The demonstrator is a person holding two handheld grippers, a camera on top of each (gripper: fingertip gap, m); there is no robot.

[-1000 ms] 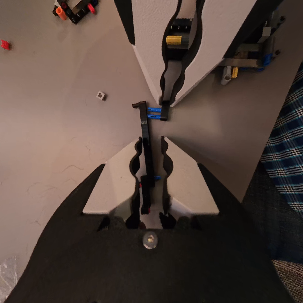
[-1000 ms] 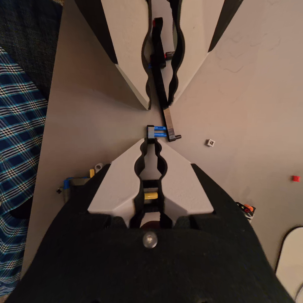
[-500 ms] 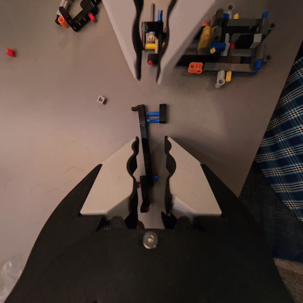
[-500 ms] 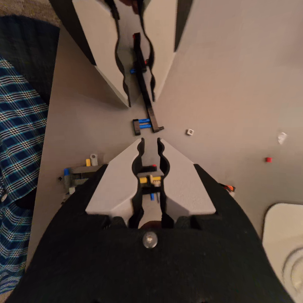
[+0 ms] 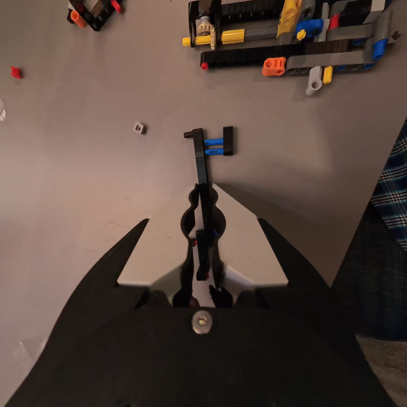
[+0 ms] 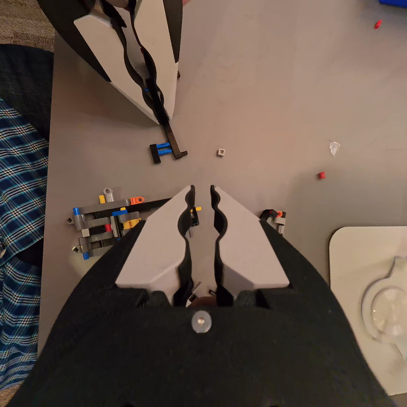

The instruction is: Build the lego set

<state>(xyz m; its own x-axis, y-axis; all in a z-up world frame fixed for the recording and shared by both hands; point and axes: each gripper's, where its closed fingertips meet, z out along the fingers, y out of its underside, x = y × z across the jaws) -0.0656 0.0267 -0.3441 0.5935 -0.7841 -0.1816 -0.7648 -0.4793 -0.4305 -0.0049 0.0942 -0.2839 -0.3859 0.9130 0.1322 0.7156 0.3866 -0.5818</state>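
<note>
My left gripper (image 5: 203, 186) is shut on a long black beam (image 5: 200, 163) that lies on the grey table (image 5: 88, 176). The beam's far end carries a black pin and two blue pins (image 5: 213, 146) joined to a short black beam (image 5: 228, 141). In the right wrist view the left gripper (image 6: 164, 120) and long beam (image 6: 170, 138) show at the top, with the short beam (image 6: 155, 154) beside it. My right gripper (image 6: 201, 187) is open and empty, well back from the beams, over the main lego build (image 6: 99, 222).
The main build (image 5: 286, 44) sits at the back right. A small black sub-assembly (image 5: 94, 13), a grey stud piece (image 5: 139, 127) and a red bush (image 5: 15, 72) lie loose. A white tray (image 6: 363, 242) stands right. The table edge and a plaid cloth (image 6: 19, 176) are left. Across from one pair of fingers to the other is roughly 11 centimeters.
My right gripper let go of the short black beam, opened and drew back over the main build. My left gripper closed on the long black beam.
</note>
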